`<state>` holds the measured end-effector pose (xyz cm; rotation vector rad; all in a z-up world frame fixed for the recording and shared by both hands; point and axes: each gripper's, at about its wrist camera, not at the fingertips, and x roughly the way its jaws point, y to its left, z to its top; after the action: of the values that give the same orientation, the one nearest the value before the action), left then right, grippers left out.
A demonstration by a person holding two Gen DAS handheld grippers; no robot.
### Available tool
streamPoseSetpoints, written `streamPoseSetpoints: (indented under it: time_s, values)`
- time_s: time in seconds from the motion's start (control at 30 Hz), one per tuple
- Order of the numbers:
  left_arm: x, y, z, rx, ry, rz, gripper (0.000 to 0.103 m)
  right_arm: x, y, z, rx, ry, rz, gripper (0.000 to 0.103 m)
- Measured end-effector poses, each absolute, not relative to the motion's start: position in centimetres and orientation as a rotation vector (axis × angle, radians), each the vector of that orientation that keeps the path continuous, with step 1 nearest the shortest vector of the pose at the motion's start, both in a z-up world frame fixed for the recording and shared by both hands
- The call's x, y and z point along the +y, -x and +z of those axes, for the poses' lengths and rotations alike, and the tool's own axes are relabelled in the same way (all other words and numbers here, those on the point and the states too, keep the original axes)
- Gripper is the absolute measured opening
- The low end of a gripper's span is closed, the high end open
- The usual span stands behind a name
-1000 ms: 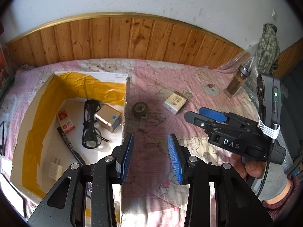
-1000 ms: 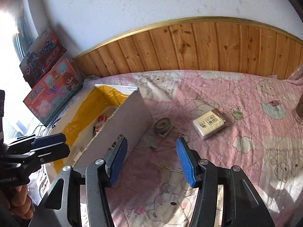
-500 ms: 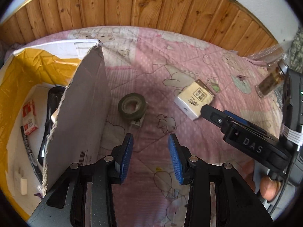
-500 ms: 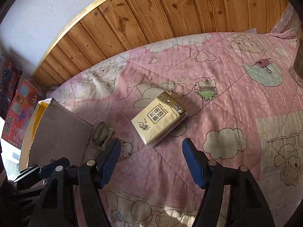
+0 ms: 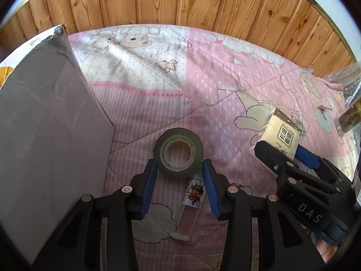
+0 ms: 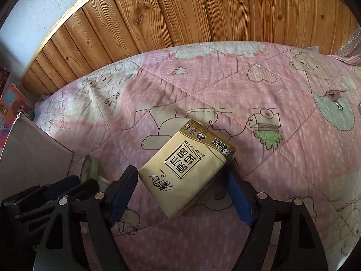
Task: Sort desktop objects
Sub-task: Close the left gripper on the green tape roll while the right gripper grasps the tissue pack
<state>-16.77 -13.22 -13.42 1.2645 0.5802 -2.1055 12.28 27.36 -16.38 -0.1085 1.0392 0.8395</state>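
**Both grippers straddle their targets, neither yet closed**

The left gripper (image 5: 179,176) sits low over the pink quilt (image 5: 203,79) with its blue pads spread either side of the tape roll (image 5: 178,152). The roll lies flat just beside the wall of the cardboard box (image 5: 52,124), near the quilt's left edge, and the fingers look parted, at most brushing its sides rather than clamping. A small printed card (image 5: 194,193) lies partly under the roll between the pads.

The right gripper (image 6: 182,194) is likewise spread, its pads flanking the near end of the tissue pack (image 6: 188,166), which lies skewed toward the middle of the quilt. A binder clip (image 6: 336,94) rests well apart, toward the right edge.

The risks seem plain enough. The roll's curved side may slip out of the pads if they close off-centre, and the card could be dragged along or pinched with it. The pack is soft and turned at an angle, so closing across its corner may crush it or twist it loose. The quilt gives underfoot, which may spoil the depth of either grasp.

Half a second ago both grippers hung short of their objects, with the roll and the pack clear ahead of the fingertips; now each has advanced until its target lies between the pads.
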Motion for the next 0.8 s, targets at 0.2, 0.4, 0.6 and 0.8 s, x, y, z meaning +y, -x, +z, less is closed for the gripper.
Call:
streamPoseSetpoints:
  time_s: [0.2,0.4,0.6,0.8]
  values:
    - [-14.1,17.0,-13.4,0.663,-1.224,-2.084,0.047,28.1,-12.1,-16.0,1.006,0.204,0.893,0.053]
    - [-14.0,17.6,-13.2,0.627,-1.223,-2.054,0.045,27.9,-12.3,-15.9,1.012,0.193,0.915,0.046]
    - [-15.7,18.1,-14.2,0.703,-1.207,-2.038,0.044,27.9,-12.5,-16.0,1.018,0.187,0.936,0.044]
    - [-14.8,17.9,-13.8,0.672,-1.239,-2.064,0.015,27.8,-12.1,-15.4,1.011,0.191,0.954,0.036]
